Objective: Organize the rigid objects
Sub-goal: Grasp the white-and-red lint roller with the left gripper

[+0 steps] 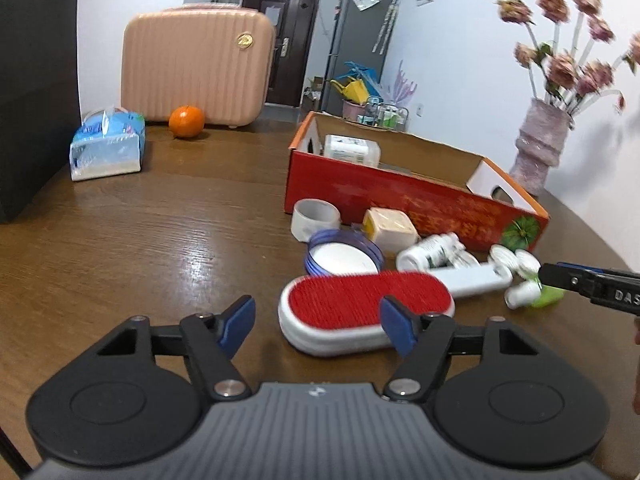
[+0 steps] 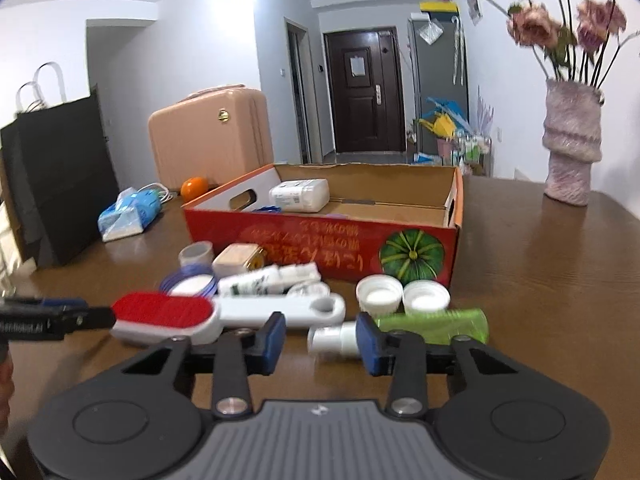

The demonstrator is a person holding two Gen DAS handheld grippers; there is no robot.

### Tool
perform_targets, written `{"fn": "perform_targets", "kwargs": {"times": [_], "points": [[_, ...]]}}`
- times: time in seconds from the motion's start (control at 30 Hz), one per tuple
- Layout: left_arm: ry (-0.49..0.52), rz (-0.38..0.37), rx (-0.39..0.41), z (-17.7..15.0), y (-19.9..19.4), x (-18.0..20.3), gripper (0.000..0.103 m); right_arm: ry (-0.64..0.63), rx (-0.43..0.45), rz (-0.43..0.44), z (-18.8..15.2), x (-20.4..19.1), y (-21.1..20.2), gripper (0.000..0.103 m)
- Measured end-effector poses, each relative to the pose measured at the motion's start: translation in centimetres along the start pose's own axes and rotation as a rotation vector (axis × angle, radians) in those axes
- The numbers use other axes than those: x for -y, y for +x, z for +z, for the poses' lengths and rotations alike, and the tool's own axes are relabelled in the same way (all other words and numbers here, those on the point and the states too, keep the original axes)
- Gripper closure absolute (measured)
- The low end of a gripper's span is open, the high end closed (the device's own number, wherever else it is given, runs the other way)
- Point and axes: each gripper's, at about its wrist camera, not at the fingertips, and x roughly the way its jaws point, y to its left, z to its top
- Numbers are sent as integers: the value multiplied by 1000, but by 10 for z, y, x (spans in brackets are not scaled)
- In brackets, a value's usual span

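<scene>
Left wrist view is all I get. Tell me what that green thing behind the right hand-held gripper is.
Observer: A green bottle with a white cap, lying on its side.
Operator: Report the jaws over there.
Observer: The right hand-held gripper is open. The cap end lies between its fingers and is not pinched.
Operator: Describe the box floor at the pumpkin end.
Observer: The red box shows only bare cardboard there.
</scene>
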Motion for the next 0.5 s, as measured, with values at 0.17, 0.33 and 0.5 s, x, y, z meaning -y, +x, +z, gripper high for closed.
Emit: {"fn": "perform_targets", "kwargs": {"times": [0.17,0.33,0.5], "points": [[-102,-46,-54,11,21,-18,48,15,-100,-20,20,9,45,75],[-181,-106,-87,13,33,-33,51,-35,-186,-42,21,8,69,83],[-250,-179,-108,15,42,-40,55,-40,-247,-21,28,10,85,84]]}}
